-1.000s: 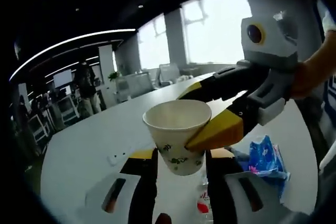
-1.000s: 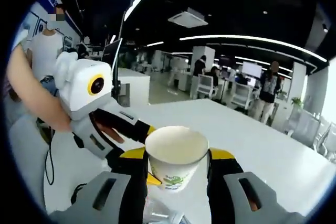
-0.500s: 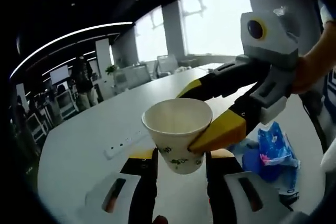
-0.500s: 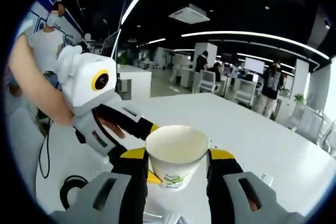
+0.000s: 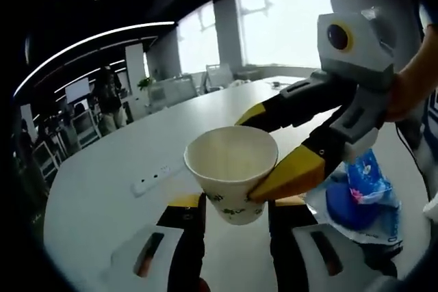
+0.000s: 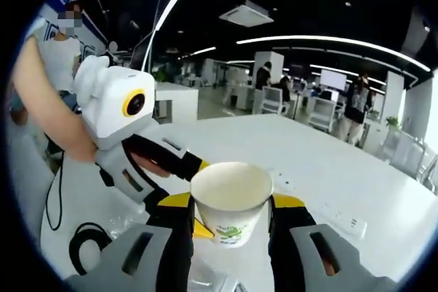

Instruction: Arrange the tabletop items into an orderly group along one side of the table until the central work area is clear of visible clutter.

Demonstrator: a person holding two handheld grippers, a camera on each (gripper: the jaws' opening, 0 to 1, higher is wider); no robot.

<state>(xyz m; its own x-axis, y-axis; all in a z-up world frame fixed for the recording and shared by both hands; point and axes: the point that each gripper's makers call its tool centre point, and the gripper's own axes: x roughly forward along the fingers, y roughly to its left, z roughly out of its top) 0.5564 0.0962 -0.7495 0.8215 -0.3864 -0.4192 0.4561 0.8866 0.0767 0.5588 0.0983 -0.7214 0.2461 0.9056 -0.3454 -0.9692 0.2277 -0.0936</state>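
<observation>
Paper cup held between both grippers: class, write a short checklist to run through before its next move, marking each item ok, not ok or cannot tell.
1. Paper cup upright: ok.
2. Left gripper jaws against the cup: ok.
3. Right gripper jaws against the cup: ok.
4. Cup empty: ok, nothing seen inside.
5. Table bare where the cup could land: not ok on one side; blue packet lies there, and a power strip further off.
6. Cup rim uncrushed: ok.

No legible text, green print on paper cup [image 5: 231, 179] is a leaf pattern only, printing on blue packet [image 5: 369, 186] too blurred to read
</observation>
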